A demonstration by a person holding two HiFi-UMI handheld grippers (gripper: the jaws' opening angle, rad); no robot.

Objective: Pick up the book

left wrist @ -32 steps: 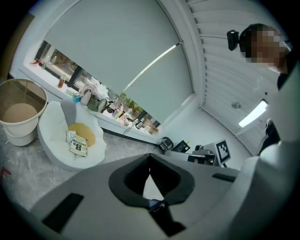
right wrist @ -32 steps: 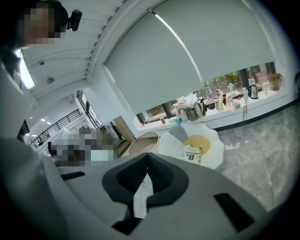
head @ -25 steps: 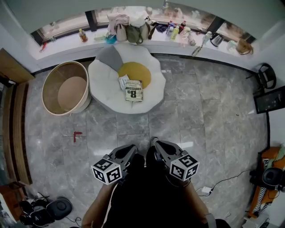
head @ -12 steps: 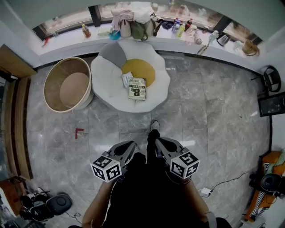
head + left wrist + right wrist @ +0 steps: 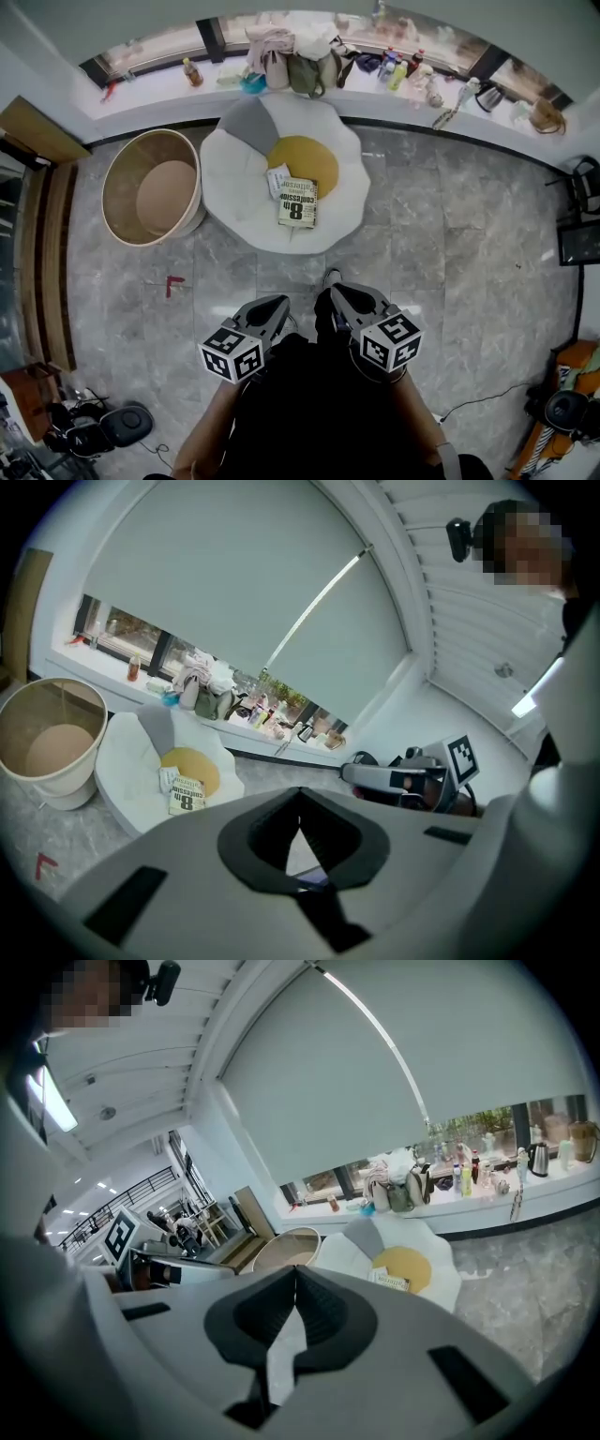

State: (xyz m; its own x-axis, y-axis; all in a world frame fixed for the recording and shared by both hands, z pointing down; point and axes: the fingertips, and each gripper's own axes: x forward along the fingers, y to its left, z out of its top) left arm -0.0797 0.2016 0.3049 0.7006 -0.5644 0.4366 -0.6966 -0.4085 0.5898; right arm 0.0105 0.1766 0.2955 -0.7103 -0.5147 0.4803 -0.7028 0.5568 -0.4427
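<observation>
In the head view, the book lies flat on a white flower-shaped cushion, at the lower edge of the cushion's yellow centre, with a small booklet touching its upper left corner. A round tan tub stands on the grey tiled floor just left of the cushion. Behind both runs a windowsill crowded with bags and bottles. The left claw and right claw are held side by side low in the frame, close to the person's body and well apart from the book, both pointing toward the cushion. In the left gripper view, the left claw's jaws are pressed together at the tips with nothing between them. The book shows far off to the left on the cushion, and the right claw reaches in from the right. In the right gripper view, the right claw's jaws likewise meet at their tips and are empty. The book sits beyond them to the right on the cushion, with the tub to its left.
</observation>
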